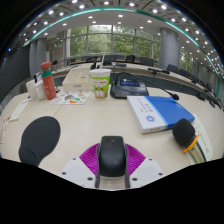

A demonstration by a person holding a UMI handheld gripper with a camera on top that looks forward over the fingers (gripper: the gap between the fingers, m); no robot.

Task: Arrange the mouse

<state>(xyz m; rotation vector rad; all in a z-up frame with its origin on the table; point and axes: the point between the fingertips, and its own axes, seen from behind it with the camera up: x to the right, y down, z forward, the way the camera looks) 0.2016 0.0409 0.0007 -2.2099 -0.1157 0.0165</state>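
Note:
A black computer mouse [112, 154] sits between my two fingers, whose purple pads [90, 158] press against its left and right sides. My gripper [112, 158] is shut on the mouse and holds it over the light wooden table [100, 118]. A dark oval mouse pad [40, 138] lies on the table to the left of my fingers.
A blue-and-white box [153, 112] lies ahead to the right, with a black and yellow object [185, 135] beside it. Farther back stand a white and green cup [100, 82], a red bottle [47, 80], papers [70, 97] and a desk phone [127, 86].

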